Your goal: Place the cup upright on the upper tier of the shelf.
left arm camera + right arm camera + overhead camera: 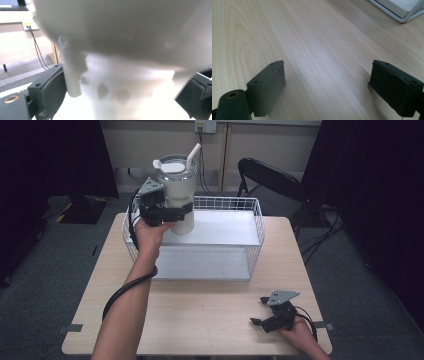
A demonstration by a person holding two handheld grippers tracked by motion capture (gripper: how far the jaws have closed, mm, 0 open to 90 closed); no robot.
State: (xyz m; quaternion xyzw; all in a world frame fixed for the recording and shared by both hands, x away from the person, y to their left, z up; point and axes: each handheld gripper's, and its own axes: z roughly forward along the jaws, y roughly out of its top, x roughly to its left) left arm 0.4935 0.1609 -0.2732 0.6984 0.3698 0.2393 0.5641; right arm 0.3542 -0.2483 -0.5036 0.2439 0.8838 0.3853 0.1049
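Note:
A white tumbler (178,190) with a clear lid and a bent white straw stands upright at the back left of a white wire basket (259,222). Its base is at the white panel inside the basket; I cannot tell whether it touches. My left gripper (181,213) is shut on the tumbler's narrower lower body from the left side. In the left gripper view the tumbler (130,50) is blurred and very close, with my left gripper (125,92) clamping it between both black pads. My right gripper (256,311) rests low over the table's front right, open with nothing in it (327,82).
The wire basket takes up the back half of the light wooden table (200,315). A black folding chair (267,175) stands behind the table at the right. Dark curtains hang on both sides. A corner of the basket (402,12) is ahead of the right gripper.

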